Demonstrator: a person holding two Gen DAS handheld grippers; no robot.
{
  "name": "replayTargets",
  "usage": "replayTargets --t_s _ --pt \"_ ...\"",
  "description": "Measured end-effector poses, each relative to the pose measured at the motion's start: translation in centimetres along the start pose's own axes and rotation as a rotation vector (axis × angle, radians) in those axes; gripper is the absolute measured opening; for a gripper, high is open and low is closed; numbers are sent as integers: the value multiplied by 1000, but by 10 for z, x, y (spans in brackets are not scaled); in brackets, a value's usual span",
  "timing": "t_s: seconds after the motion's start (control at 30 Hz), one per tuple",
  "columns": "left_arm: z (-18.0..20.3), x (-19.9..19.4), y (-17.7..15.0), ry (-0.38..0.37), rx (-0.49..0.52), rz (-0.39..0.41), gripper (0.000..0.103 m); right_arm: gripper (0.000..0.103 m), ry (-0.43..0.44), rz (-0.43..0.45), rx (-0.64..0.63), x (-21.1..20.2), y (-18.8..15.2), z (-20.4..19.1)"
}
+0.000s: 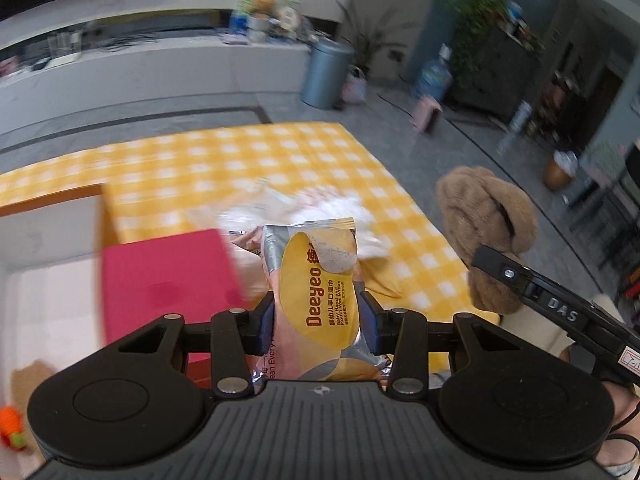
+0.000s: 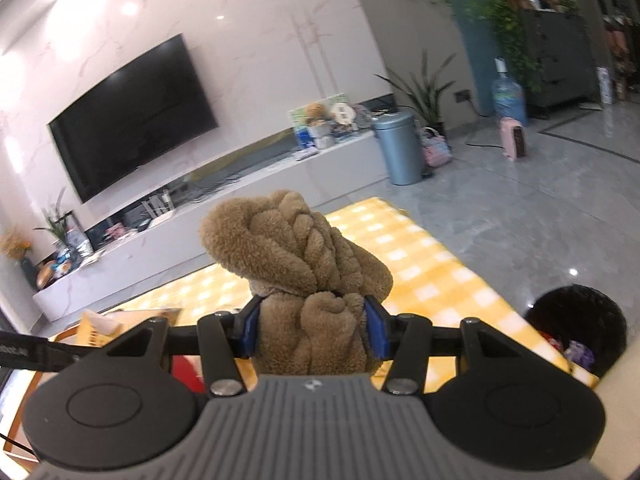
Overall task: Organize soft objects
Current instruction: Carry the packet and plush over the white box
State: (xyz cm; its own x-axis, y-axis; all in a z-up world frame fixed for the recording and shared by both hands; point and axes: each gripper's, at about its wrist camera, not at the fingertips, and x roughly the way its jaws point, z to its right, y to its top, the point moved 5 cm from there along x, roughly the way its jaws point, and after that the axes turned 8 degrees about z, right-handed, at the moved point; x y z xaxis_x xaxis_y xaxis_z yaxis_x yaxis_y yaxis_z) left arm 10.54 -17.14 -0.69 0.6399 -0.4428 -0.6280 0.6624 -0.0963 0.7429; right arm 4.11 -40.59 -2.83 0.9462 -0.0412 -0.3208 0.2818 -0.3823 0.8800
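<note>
My left gripper (image 1: 317, 322) is shut on a yellow and pink pack of Deeyeo baby wipes (image 1: 316, 288), held above the yellow checked cloth (image 1: 240, 160). My right gripper (image 2: 312, 330) is shut on a brown fluffy plush item (image 2: 296, 256) and holds it up in the air. That plush item (image 1: 488, 224) and the right gripper's body also show at the right of the left wrist view. A white soft thing in clear plastic (image 1: 304, 208) lies blurred on the cloth beyond the wipes.
A white box (image 1: 48, 248) with a red object (image 1: 168, 276) stands at the left on the cloth. An orange toy (image 1: 12, 428) lies at the lower left. A black bin (image 2: 576, 324) stands on the floor at the right. A grey bin (image 2: 398, 146) stands by the TV bench.
</note>
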Motion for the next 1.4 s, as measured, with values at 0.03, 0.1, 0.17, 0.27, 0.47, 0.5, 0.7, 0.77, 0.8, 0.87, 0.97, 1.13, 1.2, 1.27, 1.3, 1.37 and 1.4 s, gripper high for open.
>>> replayTargets --t_s 0.03,0.1,0.17,0.27,0.47,0.5,0.7,0.77,0.8,0.87,0.97,1.13,1.2,1.27,1.3,1.37,1.4 --pt "-10 -8 -1 22 -16 15 48 52 17 0 -3 0 0 -5" --pt "-32 -25 -4 58 -46 54 48 52 49 -2 -7 1 1 -15" --pt "-54 -40 -8 92 -85 81 48 52 82 -8 -11 2 0 -26" --pt "-89 -59 -16 103 -164 103 48 52 137 -14 -4 6 1 -46" --pt "-153 -86 -31 86 -284 146 48 52 189 -4 -39 10 -4 -100" --pt "-159 -87 -34 99 -283 145 48 52 197 -2 -39 12 -6 -111" --pt "-191 -76 -55 109 -330 89 48 52 323 -32 -19 25 -22 -183" --pt "-202 -71 -63 91 -331 71 48 52 351 -53 -40 29 -32 -207" --pt "-204 -67 -66 90 -328 66 48 52 369 -67 -58 30 -38 -219" --pt "-211 -67 -74 102 -309 53 48 52 417 -112 -86 34 -52 -242" --pt "-212 -60 -80 115 -306 29 48 52 486 -187 -110 39 -73 -270" --pt "-208 -43 -95 64 -317 -18 48 51 493 -231 -188 44 -94 -292" --pt "-206 -37 -99 59 -337 -37 48 51 481 -235 -208 45 -97 -293" --pt "-202 -32 -100 36 -324 -37 48 51 471 -235 -219 45 -99 -293" --pt "-200 -30 -100 25 -320 -45 48 51 465 -234 -223 45 -99 -293" --pt "-199 -26 -102 15 -332 -53 48 51 452 -228 -227 44 -99 -293" --pt "-197 -25 -102 11 -327 -56 48 51 447 -225 -231 43 -100 -293"
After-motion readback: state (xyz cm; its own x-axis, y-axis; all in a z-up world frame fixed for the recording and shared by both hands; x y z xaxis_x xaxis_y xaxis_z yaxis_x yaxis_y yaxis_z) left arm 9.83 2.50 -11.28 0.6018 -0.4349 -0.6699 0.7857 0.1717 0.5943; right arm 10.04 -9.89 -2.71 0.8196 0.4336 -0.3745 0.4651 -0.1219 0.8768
